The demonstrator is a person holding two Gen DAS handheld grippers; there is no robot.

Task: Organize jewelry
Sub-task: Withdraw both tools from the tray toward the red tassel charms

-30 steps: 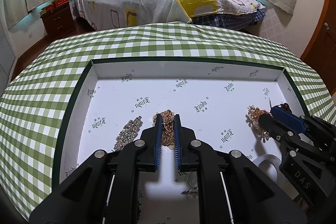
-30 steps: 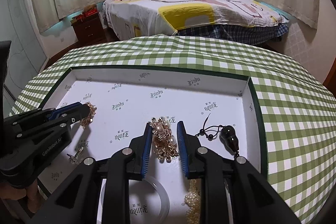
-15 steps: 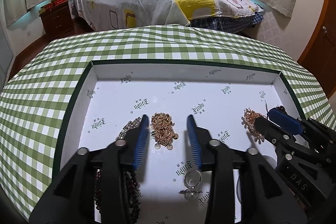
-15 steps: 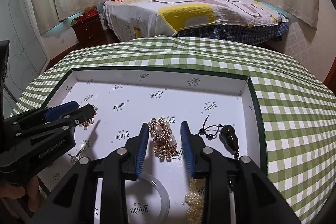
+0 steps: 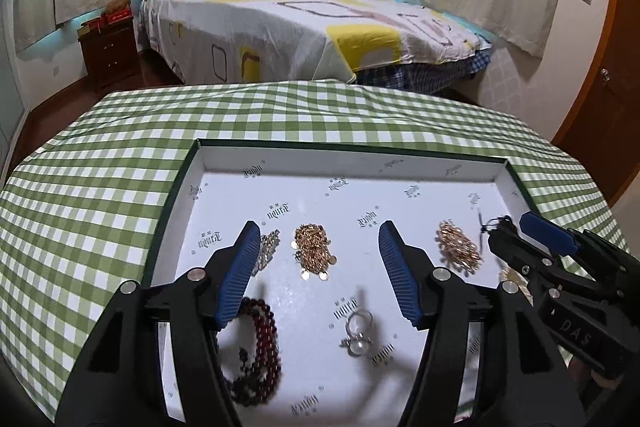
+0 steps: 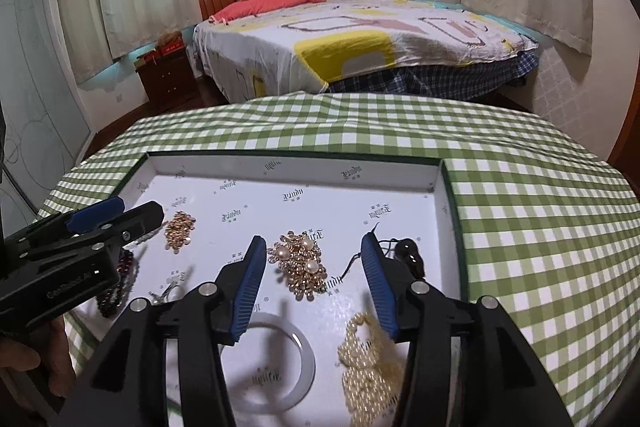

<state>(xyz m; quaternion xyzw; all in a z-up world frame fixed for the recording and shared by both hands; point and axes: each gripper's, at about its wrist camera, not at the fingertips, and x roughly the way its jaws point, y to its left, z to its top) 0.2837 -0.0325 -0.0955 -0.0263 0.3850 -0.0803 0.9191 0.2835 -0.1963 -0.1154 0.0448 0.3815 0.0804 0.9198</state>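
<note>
Far off, bed under a patterned sheet, curtains behind. Nearer, table with green checked cloth. On it, shallow white tray with dark green rim, holding all the jewelry.

Left gripper above the tray's near left part, jaws spreading, nothing pinched; gold chain pile flat on the tray floor between the blue pads, touching neither. Right gripper above the near right part, jaws likewise spreading, gripping nothing; gold and pearl cluster loose on the floor between its fingers.

White bangle near, partly under the right gripper. Cream pearl strand just right of it. Dark red bead bracelet near left. Silver rhinestone piece left of the gold chain pile, partly hidden by a pad. Dark pendant on black cord far right. Pearl ring near centre.
</note>
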